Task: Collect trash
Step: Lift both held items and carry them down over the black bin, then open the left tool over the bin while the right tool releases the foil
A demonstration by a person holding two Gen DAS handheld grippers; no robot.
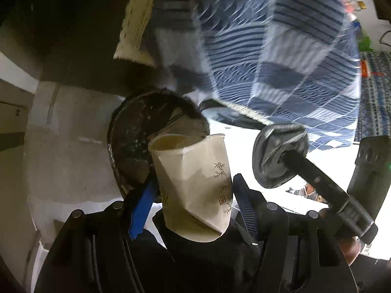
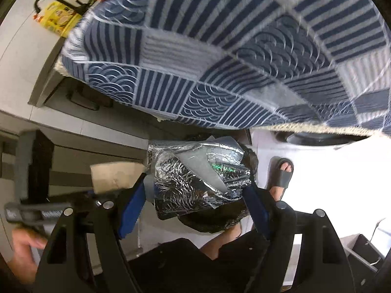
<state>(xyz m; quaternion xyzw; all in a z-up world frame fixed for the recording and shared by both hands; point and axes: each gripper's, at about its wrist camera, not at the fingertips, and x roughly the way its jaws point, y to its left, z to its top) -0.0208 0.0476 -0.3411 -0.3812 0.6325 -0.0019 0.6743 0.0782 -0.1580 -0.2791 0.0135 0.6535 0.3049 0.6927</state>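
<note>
My left gripper (image 1: 195,183) is shut on a crushed paper cup (image 1: 193,180) printed with bamboo, its mouth pointing away from me. Just beyond the cup is the round mouth of a bin with a black liner (image 1: 146,131). My right gripper (image 2: 195,183) is shut on a crumpled silver foil wrapper (image 2: 195,178), which hangs over the black liner (image 2: 215,222). In the left wrist view the wrapper (image 1: 276,151) appears dark, to the right of the cup. The cup (image 2: 112,175) and the left gripper's body (image 2: 36,210) show at the left of the right wrist view.
A table under a blue patterned cloth (image 2: 220,61) overhangs the bin closely. A person's foot in a grey slipper (image 2: 281,175) stands on the white floor right of the bin. A yellow packet (image 2: 58,19) lies at the far left, and grey furniture (image 1: 61,146) flanks the bin.
</note>
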